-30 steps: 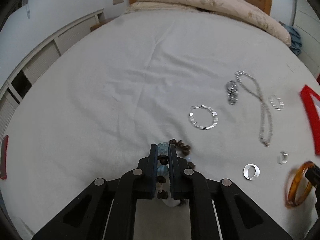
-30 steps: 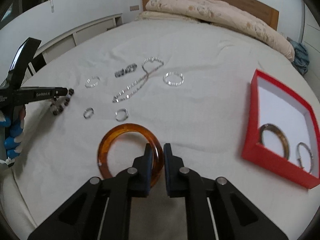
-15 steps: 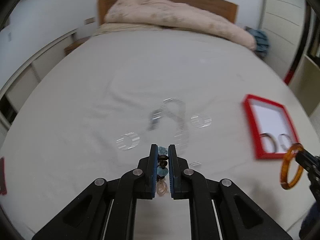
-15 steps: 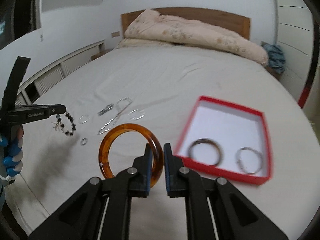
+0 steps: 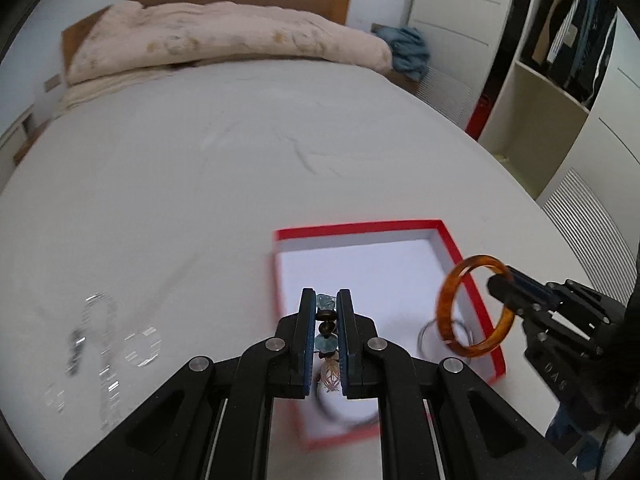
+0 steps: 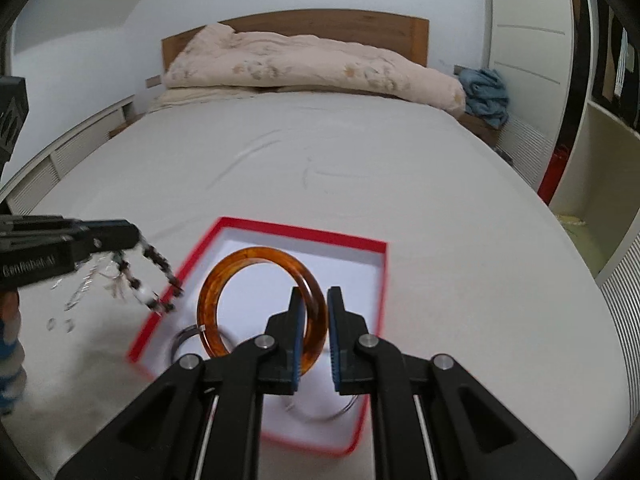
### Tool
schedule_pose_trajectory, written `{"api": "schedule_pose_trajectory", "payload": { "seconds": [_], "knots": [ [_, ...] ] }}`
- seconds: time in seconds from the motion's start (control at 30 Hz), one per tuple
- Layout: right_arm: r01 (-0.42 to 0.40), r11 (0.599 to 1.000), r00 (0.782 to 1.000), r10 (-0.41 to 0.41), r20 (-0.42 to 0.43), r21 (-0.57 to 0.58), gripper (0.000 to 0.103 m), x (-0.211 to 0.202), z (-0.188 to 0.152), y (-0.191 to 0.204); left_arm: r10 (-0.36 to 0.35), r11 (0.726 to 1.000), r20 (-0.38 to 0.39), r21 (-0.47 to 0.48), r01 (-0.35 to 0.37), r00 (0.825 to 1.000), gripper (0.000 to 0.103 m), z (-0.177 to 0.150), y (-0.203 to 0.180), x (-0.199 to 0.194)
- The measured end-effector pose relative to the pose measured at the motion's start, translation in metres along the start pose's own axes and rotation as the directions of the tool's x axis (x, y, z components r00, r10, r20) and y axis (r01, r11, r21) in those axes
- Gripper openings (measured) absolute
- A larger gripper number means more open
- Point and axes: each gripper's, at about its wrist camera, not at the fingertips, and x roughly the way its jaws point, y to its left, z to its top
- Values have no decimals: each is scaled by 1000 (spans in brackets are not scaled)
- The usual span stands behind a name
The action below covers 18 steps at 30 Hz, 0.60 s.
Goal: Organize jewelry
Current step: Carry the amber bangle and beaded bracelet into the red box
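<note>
- Amber bangle [image 6: 260, 308] is pinched by its rim between the narrow jaws of the right gripper [image 6: 311, 336]; it stands on edge, its open face turned toward the camera, held above the red box [image 6: 304, 234]
- In the left wrist view the same bangle [image 5: 474, 312] hangs over the box's right wall [image 5: 460, 256], hole facing sideways
- The red box has a white floor; a thin silver bangle [image 6: 188, 338] lies inside near its left wall, and blurred rings show under the gripper
- Beaded bracelet [image 5: 327, 322], brown and pale blue beads, is clamped in the closed left gripper [image 5: 327, 336], its strand running lengthwise between the fingers
- Its loose end [image 6: 154, 280] droops over the box's left edge
- Silver chain and rings [image 5: 108, 336] lie blurred on the white bed sheet [image 5: 200, 160], left of the box
</note>
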Motion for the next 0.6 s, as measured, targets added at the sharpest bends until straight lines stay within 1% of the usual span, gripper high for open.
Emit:
{"api": "schedule_pose_trajectory", "payload": {
  "seconds": [0.03, 0.07, 0.13, 0.2, 0.27, 0.37, 0.4, 0.53, 0.6],
  "knots": [
    [-2, 1000, 1000, 2, -8, 11, 10, 13, 2, -8, -7, 1000, -6, -1, 7, 1000, 10, 2, -3, 8],
    [-1, 1000, 1000, 1, -13, 14, 10, 19, 2, -11, -15, 1000, -22, -4, 15, 1000, 10, 5, -6, 25],
    [-2, 1000, 1000, 2, -31, 22, 10, 39, 0, -19, -9, 1000, -47, -6, 9, 999, 10, 2, -3, 45],
    [-9, 1000, 999, 10, -53, 26, 10, 53, -3, -23, 15, 1000, -82, -8, -15, 997, 10, -5, 3, 68],
    [-15, 1000, 996, 16, -84, 7, 10, 69, -6, -24, 35, 999, -105, 0, -35, 994, 10, -11, 8, 82],
    [-23, 999, 990, 16, -140, -47, 10, 87, -12, -20, 57, 998, -125, 20, -55, 991, 10, -22, 10, 93],
    [-23, 998, 988, 13, -154, -62, 10, 91, -14, -19, 49, 999, -130, 17, -47, 990, 10, -25, 12, 94],
    [-21, 990, 983, -5, -185, -138, 10, 95, -11, -9, 42, 999, -140, 29, -38, 989, 10, -26, 12, 94],
    [-13, 986, 982, -19, -188, -169, 10, 98, -10, -6, 43, 999, -143, 33, -39, 989, 12, -27, 13, 92]
  ]
}}
